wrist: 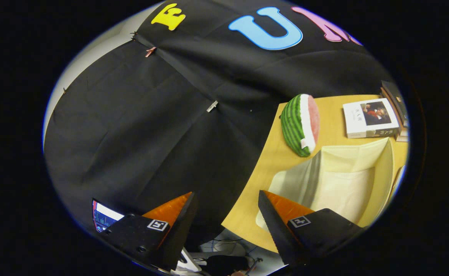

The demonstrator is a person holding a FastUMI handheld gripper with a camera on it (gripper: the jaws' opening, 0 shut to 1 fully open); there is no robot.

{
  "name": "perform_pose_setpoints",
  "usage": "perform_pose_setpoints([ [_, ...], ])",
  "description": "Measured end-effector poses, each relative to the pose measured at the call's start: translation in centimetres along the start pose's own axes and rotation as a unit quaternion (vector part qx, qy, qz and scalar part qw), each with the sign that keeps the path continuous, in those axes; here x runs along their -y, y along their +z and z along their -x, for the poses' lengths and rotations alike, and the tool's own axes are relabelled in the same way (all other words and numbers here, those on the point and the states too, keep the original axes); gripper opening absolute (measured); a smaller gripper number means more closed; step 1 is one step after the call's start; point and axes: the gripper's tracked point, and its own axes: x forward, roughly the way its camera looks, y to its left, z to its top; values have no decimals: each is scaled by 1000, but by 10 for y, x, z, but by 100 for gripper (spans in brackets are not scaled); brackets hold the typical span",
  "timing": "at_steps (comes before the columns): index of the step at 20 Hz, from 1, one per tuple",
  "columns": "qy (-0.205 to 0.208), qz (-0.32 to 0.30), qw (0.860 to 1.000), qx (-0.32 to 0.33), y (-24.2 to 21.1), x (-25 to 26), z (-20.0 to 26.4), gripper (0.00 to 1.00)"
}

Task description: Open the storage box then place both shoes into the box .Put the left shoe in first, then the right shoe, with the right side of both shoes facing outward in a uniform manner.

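- Broadly, the black cloth wall (140,126) takes the far and left side of the scene, hanging down past the table's left edge.
- Next in size is the table (270,161), a yellow wooden top on the right; its left edge runs diagonally from far to near, and its near corner sits between the two fingers, with floor and some cables below it.
- On the table stands the box (347,180), cream fabric, open at the top, its inside bare as far as can be seen; it is just beyond the right finger, and its near left rim lies close to the table's left edge, with a strip of bare wood between.
- Beyond the box, a watermelon cushion (300,124) lies on its side, close to the box's far rim and near the far left corner of the table.
- To the right of the cushion, a book (370,118) lies flat, with a stack of books (395,99) at the far right edge.
- The gripper (228,214) is spread wide with nothing between its fingers: the left finger hangs off the table in front of the cloth, the right one over the box's near corner.
- Both shoes cannot be placed from this view.
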Motion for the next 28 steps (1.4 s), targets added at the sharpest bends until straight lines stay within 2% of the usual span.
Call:
perform_pose_setpoints([
  [2, -19, 15, 999, 22, 15, 21, 28, 98],
  [6, -91, 16, 992, 80, 54, 84, 93, 98],
  [10, -145, 19, 982, 121, 69, 142, 154, 98],
  [12, -188, 7, 975, 122, 62, 177, 180, 98],
  [17, -308, -2, 943, 122, 22, 280, 247, 98],
  [20, -371, 9, 925, 78, -18, 338, 284, 98],
  [24, -419, 17, 908, 18, -62, 394, 314, 98],
  [28, -437, 55, 897, -40, -96, 433, 313, 99],
])
